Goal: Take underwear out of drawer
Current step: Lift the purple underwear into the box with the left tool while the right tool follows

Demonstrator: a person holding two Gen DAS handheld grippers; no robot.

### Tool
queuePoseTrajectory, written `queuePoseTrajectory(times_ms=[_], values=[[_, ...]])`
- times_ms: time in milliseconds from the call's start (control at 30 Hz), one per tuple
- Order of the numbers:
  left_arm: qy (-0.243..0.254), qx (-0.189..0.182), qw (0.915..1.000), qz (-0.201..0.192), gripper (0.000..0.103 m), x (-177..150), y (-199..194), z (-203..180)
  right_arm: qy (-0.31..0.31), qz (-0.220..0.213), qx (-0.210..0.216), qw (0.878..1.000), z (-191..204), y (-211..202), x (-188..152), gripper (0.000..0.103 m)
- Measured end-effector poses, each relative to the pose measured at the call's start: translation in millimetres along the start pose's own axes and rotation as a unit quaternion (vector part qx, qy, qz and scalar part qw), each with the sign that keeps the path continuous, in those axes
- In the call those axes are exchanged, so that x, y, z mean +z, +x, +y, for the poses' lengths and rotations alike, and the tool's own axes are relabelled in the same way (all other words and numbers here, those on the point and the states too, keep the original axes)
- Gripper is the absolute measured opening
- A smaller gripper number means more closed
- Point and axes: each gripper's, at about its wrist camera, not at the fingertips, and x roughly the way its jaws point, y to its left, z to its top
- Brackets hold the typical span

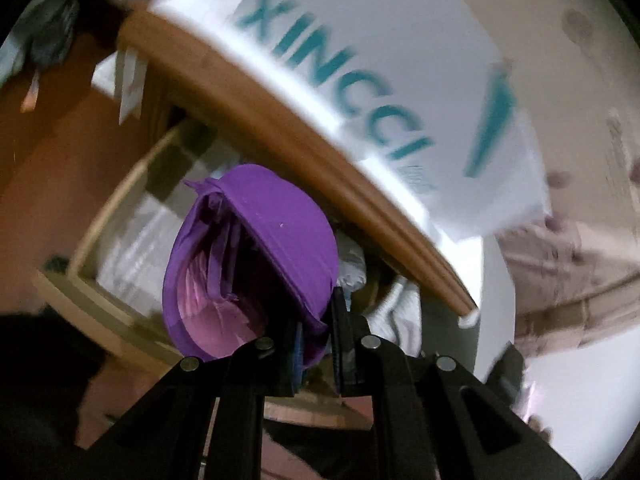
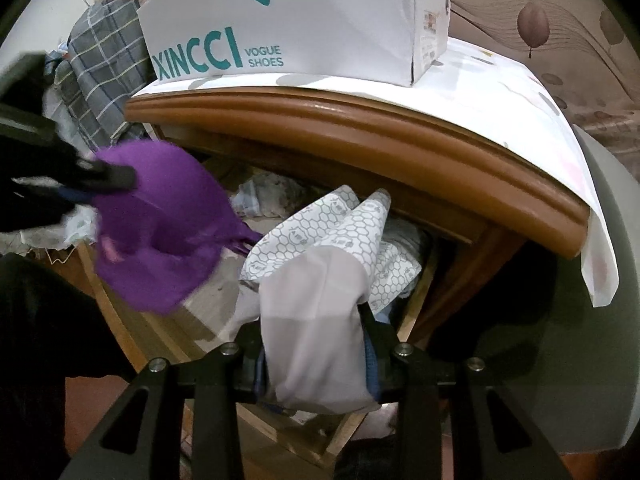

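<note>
Two garments held above an open drawer (image 2: 132,312) beneath a wooden desk (image 2: 360,128). The left hand-held gripper (image 1: 316,344) is clamped on the edge of a purple bra (image 1: 256,256), its padded cup and pale pink lining turned toward the left wrist camera; only that close view shows the folded straps tucked inside the cup. The right wrist view gives the wider scene: the same purple bra (image 2: 160,220) hanging at the left, above the drawer's front rail, with the left hand-held gripper (image 2: 116,180) reaching in from the side. The right hand-held gripper (image 2: 316,360) is closed on a pale grey garment (image 2: 312,320) with a white hexagon-print lining, which trails back into the drawer among crumpled light fabrics. On the desk's white cover sits a white shoe box (image 2: 296,20) lettered "XINCCI VOGUE SHOES", readable here but motion-blurred in the left view (image 1: 372,72). A grey checked cloth (image 2: 104,76) hangs beside the desk.
</note>
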Motion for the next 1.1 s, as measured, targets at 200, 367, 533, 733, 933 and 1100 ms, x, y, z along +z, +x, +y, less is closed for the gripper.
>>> queuePoseTrajectory(times_ms=[200,367,533,733,933,1100], values=[[0.107,-0.003,0.9938,-0.032,0.009,2,-78,-47,0.010,-0.006,-0.001,1.000,-2,-7,1,0.036],[0.174,-0.017,0.9817,-0.075,0.009,18,-141,-87,0.022,-0.009,-0.005,1.000,-4,-9,1,0.036],[0.218,-0.039,0.9644,-0.144,0.009,50,-202,-133,0.038,-0.023,0.009,0.999,-1,-19,0,0.036],[0.244,-0.049,0.9492,-0.193,0.010,108,-218,-174,0.044,-0.035,0.018,0.998,10,-31,-6,0.036],[0.269,0.009,0.9454,-0.183,0.010,166,-161,-180,0.062,-0.053,0.012,0.997,13,-48,-6,0.036],[0.270,-0.006,0.9473,-0.173,0.010,202,-97,-157,0.083,-0.070,0.016,0.994,11,-66,2,0.036]])
